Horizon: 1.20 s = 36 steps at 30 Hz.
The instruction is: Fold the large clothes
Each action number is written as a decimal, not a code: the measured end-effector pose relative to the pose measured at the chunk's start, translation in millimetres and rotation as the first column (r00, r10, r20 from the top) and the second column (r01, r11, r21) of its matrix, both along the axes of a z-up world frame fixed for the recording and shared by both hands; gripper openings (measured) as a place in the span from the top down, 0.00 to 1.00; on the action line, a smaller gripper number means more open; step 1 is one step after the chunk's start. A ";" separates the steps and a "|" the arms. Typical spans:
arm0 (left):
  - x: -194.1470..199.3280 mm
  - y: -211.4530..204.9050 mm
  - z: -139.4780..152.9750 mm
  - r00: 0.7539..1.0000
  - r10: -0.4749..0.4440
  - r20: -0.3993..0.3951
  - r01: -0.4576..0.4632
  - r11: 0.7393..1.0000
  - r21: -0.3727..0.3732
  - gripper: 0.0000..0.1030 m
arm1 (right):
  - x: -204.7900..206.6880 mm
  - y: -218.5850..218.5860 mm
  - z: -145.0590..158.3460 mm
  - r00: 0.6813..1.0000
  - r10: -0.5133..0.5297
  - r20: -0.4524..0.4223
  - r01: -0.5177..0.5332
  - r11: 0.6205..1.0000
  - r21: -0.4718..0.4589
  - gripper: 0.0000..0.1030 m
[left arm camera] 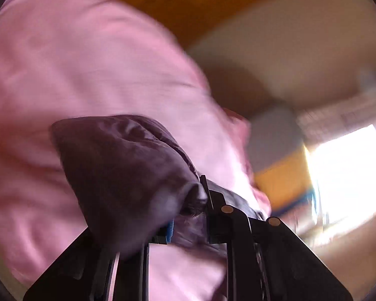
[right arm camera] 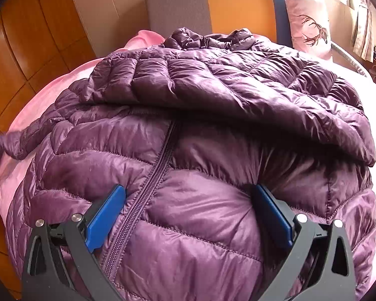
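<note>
Purple quilted jacket lies spread on a pink bedcover, its long axis running away from the right wrist camera: hem nearest, collar at the far end, the closed zipper marking the middle line. Far left in that view, one sleeve stretches out across the cover toward the frame edge, where its cuff blurs against something dark and blue that cannot be made out. The other sleeve is folded crosswise over the chest, its end near the right side. Right gripper has its blue pads spread wide and pressed down into the padding on either side of the zipper, with a puff of fabric bulging between them, not pinched. Beyond the collar stand a grey headboard panel, orange wooden wall panels, and a pink pillow printed with a deer.

The left wrist view is heavily motion-blurred. Left gripper has its jaws drawn nearly together, pinching a bunch of purple fabric, probably a sleeve end, over the pink cover. A bright window glare washes out the right side.
</note>
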State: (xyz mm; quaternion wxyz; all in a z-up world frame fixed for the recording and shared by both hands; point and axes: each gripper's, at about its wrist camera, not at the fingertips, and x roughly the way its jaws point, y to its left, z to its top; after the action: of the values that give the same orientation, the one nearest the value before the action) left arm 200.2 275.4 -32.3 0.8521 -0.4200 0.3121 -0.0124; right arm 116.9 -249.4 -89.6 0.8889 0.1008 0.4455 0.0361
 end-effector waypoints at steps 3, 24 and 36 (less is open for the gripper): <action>1.7 -72.6 35.3 0.970 -0.213 0.115 0.200 0.973 0.119 0.84 | 0.5 -0.1 0.1 1.000 0.000 0.001 0.000 1.000 0.003 0.02; -24.6 -298.6 -10.5 0.746 -0.665 -0.021 0.612 0.673 0.416 0.20 | 1.9 -13.6 17.4 1.000 -0.010 0.009 0.008 0.991 0.135 0.20; -51.1 -244.9 -49.6 0.806 -0.585 -0.088 0.580 0.752 0.314 0.20 | 85.0 102.2 38.5 0.970 0.239 -0.050 -0.232 0.966 0.109 0.64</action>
State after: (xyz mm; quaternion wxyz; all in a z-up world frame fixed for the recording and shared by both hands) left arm 149.1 30.5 -81.9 0.8654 -0.1551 0.4181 -0.2285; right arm 201.9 -147.3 -51.1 0.8575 0.0938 0.4796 0.1611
